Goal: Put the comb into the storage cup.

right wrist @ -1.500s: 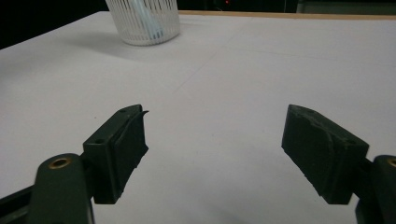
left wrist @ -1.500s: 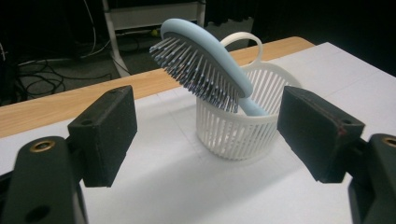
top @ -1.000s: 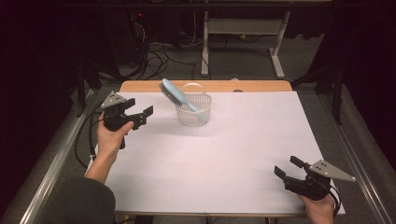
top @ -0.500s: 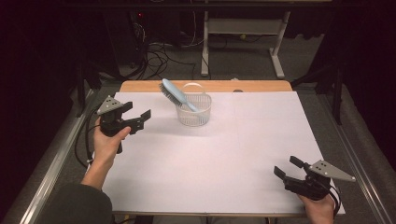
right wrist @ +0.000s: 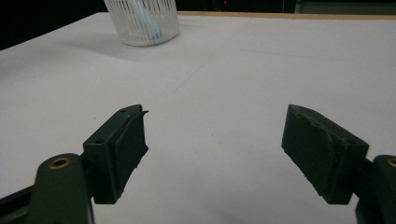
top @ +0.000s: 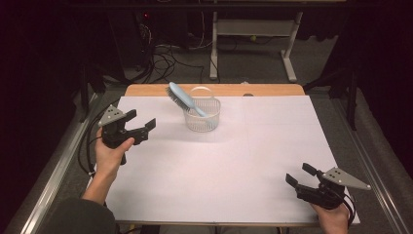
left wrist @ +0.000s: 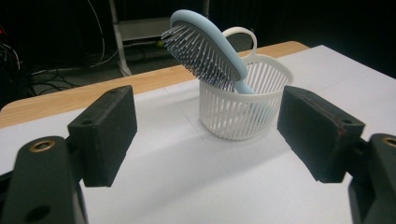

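Hairbrush [top: 184, 99] stands handle-down in white basket [top: 202, 116], light blue, head sticking out above the rim and tilted away from the basket's loop handle, bristles facing down/outward. In left gripper view the hairbrush [left wrist: 205, 46] and basket [left wrist: 243, 102] sit straight ahead of the claw, framed between its two pads but well beyond them, nothing touching. Basket rests on the white sheet [top: 234, 165] covering the table, near the far wooden edge [top: 272, 89].

Left gripper [top: 137, 125]: held up off the sheet by the person's left hand [top: 110, 155], pointing toward the basket, which is near it & a bit farther out. Jaws wide, nothing btwn them.

Right gripper [top: 298, 173]: low at the near corner of the sheet, well apart from basket; from this claw the basket [right wrist: 142, 21] lies far ahead and off to its left. Jaws wide here too, bare sheet btwn the pads, no grip on anything. Right pad surface looks scuffed in right gripper view. Cables and a desk frame [top: 253, 44] on the dark floor beyond the table.
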